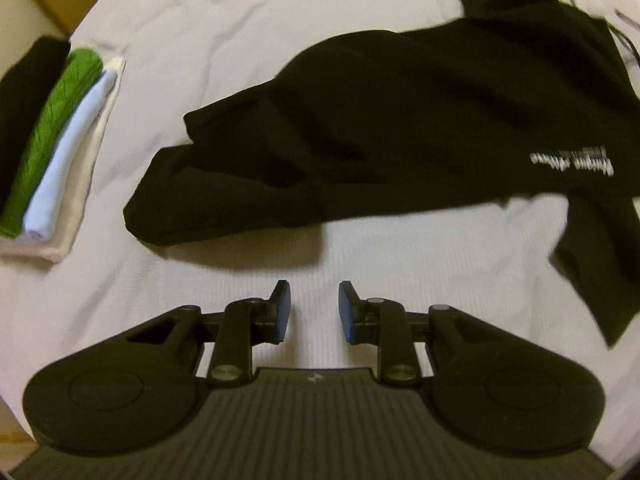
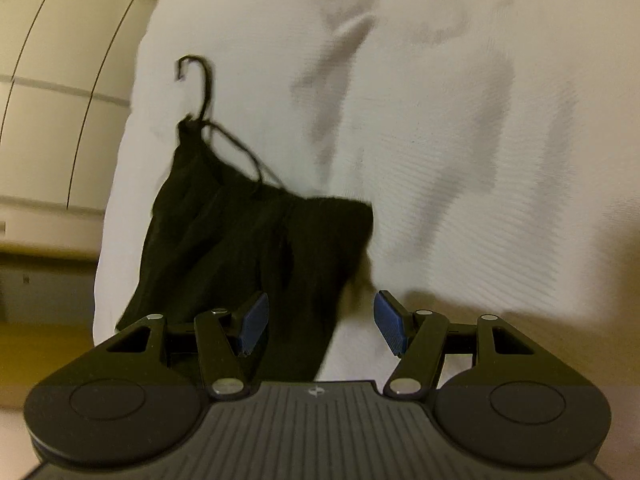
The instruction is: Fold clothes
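Plainly, both grippers' fingers are released, left gripper (image 1: pixel 313 312) over bare sheet (image 1: pixel 360 252) beside black garment (image 1: pixel 400 132).

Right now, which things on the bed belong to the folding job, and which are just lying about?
In the job:
- black garment, still unfolded, with white lettering and a drawstring
- left hand-held gripper, open, nothing between its pads
- right hand-held gripper, open over the garment's edge

Lying about:
- stack of folded clothes, already done
- white bedsheet

Left claw (image 1: pixel 314 307) narrowly parted, empty, right claw (image 2: pixel 320 320) spread wide, empty
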Available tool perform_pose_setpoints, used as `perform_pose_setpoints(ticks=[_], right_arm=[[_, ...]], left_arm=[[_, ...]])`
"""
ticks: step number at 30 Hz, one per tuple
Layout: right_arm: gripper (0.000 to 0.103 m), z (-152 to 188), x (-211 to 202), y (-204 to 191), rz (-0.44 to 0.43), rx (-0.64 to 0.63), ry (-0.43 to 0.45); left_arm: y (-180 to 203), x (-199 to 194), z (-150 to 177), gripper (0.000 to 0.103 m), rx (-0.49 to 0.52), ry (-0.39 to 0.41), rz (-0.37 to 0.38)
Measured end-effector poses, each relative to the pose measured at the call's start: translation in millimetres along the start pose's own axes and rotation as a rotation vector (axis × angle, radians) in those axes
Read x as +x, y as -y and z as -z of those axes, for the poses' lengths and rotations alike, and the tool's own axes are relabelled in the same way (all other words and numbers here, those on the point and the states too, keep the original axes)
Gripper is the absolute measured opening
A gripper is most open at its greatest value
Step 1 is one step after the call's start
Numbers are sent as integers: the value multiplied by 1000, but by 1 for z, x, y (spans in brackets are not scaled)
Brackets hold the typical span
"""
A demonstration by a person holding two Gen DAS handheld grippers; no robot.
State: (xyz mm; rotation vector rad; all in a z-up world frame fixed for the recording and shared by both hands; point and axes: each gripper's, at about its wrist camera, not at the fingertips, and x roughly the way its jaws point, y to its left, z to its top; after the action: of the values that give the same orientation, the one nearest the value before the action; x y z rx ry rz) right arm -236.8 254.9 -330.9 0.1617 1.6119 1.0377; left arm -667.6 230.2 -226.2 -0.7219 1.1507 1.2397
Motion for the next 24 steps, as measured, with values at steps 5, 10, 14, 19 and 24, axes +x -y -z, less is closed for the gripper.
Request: perform_pose_setpoints(ticks=[5, 10, 14, 19, 24], right_arm=[[3, -4, 15, -13, 33, -34, -10], [1, -17, -45, -30, 59, -116, 52], [0, -37, -114, -46, 98, -204, 113], [0, -65, -184, -36, 312, -208, 257], [0, -82, -197, 16, 582, -134, 315]], left_arm=[[-19, 2, 0, 25, -97, -21, 11], [-43, -11, 7, 27, -197, -36, 35], [-65, -31, 17, 30, -279, -31, 66], [-91, -34, 31, 34, -407, -41, 89], [-104, -12, 48, 34, -594, -84, 157]])
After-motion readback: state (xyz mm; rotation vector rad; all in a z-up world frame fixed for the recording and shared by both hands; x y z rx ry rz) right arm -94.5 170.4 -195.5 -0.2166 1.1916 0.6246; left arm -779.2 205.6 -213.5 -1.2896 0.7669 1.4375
